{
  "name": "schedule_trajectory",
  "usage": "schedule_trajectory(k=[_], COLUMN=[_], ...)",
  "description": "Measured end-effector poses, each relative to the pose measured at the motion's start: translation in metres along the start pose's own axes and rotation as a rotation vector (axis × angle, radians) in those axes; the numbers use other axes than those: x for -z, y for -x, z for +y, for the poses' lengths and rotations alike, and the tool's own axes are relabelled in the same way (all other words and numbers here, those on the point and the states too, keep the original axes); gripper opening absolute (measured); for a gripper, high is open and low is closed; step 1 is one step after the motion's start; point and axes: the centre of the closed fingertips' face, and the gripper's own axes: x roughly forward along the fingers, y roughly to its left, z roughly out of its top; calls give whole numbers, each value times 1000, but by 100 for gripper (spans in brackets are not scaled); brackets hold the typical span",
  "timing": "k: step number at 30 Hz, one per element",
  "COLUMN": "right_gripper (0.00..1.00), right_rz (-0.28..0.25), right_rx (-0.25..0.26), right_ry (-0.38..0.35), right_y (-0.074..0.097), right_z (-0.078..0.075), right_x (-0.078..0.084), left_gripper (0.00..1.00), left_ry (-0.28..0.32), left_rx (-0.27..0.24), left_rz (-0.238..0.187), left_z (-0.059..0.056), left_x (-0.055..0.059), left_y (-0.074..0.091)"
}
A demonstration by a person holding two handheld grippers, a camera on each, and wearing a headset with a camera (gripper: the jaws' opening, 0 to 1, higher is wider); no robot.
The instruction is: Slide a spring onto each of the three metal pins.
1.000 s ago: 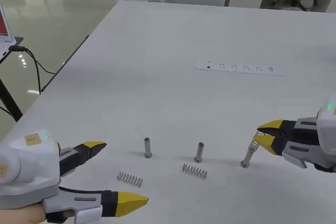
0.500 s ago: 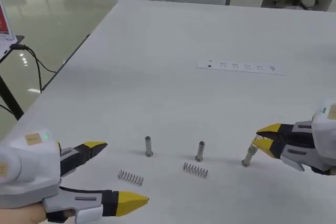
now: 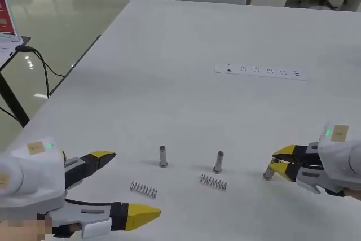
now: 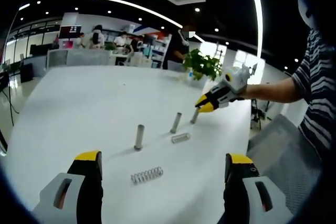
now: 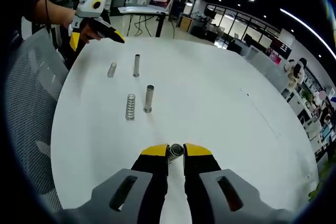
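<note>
White desk (image 3: pixel 186 43) runs out ahead of me, with a power strip (image 3: pixel 256 71) lying well beyond the work. Over the last second my right gripper (image 3: pixel 276 160) has come down along the right-hand pin (image 3: pixel 268 174). It held that pin near the top and at a lean a moment ago and now sits low against it. Most of the pin is behind the jaws, so I cannot tell whether it leans now. The jaws are nearly together, pinching the held spring (image 5: pixel 175 150) around the pin's top, as my right gripper view shows. I judge this first spring is threaded and riding down the shaft, not yet let go.

My left gripper (image 3: pixel 132 184) has stayed put at the near left, jaws spread wide with nothing between them. The left spring (image 3: pixel 143 189) lies flat just in front of the left pin (image 3: pixel 163 156), and the middle spring (image 3: pixel 213 182) just in front of the middle pin (image 3: pixel 219 162). Both those pins stand upright and bare, so two springs are yet to go on.
</note>
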Motion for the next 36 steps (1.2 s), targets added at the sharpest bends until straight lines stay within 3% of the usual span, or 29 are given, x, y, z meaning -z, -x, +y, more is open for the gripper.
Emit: schedule_trajectory(k=[19,36], right_gripper=[12,9], right_rz=[-15,-84], right_rx=[1,20], right_ry=[-22,-96], right_y=[3,20], right_z=[-1,-2], right_x=[0,-21], left_gripper=[94,94], left_ry=[-7,-22], left_rx=[10,28], left_rz=[-4,-3], left_z=[-1,-4], left_x=[-5,-10], left_y=[0,-1])
